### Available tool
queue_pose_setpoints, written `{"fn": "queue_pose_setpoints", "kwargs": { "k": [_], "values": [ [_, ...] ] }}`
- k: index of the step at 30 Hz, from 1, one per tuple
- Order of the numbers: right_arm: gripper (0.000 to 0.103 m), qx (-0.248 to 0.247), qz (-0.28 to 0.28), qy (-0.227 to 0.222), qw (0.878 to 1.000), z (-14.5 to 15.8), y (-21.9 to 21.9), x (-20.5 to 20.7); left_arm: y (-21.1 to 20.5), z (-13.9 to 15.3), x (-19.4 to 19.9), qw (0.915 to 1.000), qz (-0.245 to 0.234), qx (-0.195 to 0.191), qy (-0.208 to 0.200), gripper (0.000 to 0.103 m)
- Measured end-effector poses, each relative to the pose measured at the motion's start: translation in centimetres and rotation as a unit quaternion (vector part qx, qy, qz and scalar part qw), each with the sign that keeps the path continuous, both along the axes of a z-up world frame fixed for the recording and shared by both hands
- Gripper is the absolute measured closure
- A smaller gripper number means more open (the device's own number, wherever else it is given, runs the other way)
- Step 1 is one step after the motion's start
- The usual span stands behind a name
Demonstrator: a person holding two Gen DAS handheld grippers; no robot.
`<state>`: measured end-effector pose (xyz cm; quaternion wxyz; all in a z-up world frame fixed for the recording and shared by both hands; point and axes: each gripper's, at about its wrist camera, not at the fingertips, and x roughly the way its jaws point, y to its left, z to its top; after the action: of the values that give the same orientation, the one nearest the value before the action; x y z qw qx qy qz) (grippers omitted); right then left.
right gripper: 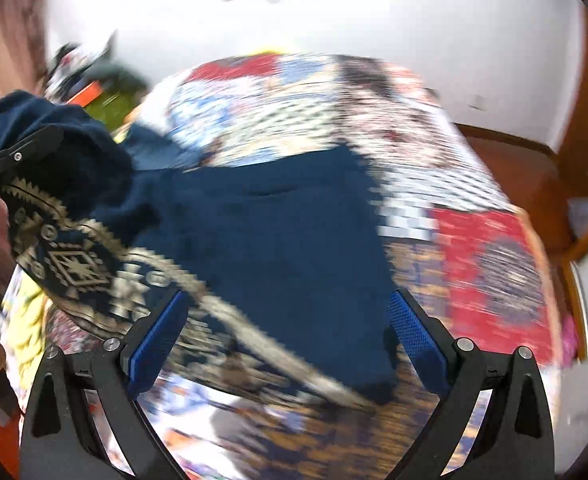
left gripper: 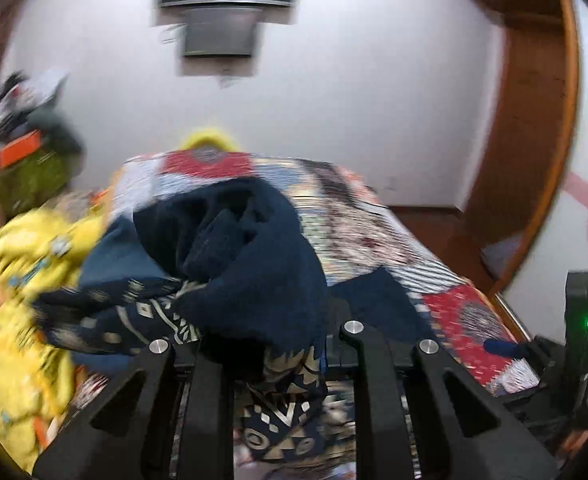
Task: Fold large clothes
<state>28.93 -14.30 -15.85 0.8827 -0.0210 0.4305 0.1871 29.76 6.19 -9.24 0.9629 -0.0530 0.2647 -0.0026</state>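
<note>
Left wrist view: the left gripper (left gripper: 270,344) is clamping the navy garment (left gripper: 234,248) above the patchwork bedspread (left gripper: 465,316); the right gripper (right gripper: 290,344) is hanging spread, empty. One-sided pinching risks bunching.

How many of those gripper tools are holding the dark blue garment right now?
1. The left gripper is shut on a bunched part of the navy garment, lifting it. The right gripper hangs open above the part spread on the patterned bedspread, gripping nothing.
</note>
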Motion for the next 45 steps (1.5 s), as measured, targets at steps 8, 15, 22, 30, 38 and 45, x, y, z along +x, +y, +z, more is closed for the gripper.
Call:
{"fn": "queue_pose_setpoints", "kwargs": {
  "k": [8, 15, 22, 30, 38, 45],
  "values": [
    [0.003, 0.033, -0.125, 0.009, 0.992, 1.3, -11.4, 0.5, -11.7, -6.7, 5.1, 0.9715, -0.178, 0.018, 0.155, 0.087],
    [0.003, 0.043, -0.133, 0.0, 0.99, 2.1, -13.8, -0.6, -12.0, -9.8, 4.5, 0.953, -0.221, 0.004, 0.207, 0.085],
    [0.003, 0.043, -0.109, -0.013, 0.993, 2.6, -12.6, -1.0, -10.6, -6.6, 1.4, 0.9513, -0.252, -0.012, 0.178, 0.049],
    [0.003, 0.056, -0.052, -0.029, 0.997, 4.0, -8.3, -0.9, -6.6, -3.6, -1.7, 0.9758, -0.167, 0.073, 0.121, 0.033],
    [0.003, 0.045, 0.016, 0.012, 0.999, 0.8, -1.7, 1.7, -1.4, -6.9, 2.3, 0.9789, -0.084, 0.062, 0.176, 0.024],
    [0.004, 0.002, 0.021, 0.04, 0.999, -2.6, -0.8, 4.8, -1.8, -8.7, 1.7, 0.9785, -0.091, 0.094, 0.16, 0.015]
  ]
}}
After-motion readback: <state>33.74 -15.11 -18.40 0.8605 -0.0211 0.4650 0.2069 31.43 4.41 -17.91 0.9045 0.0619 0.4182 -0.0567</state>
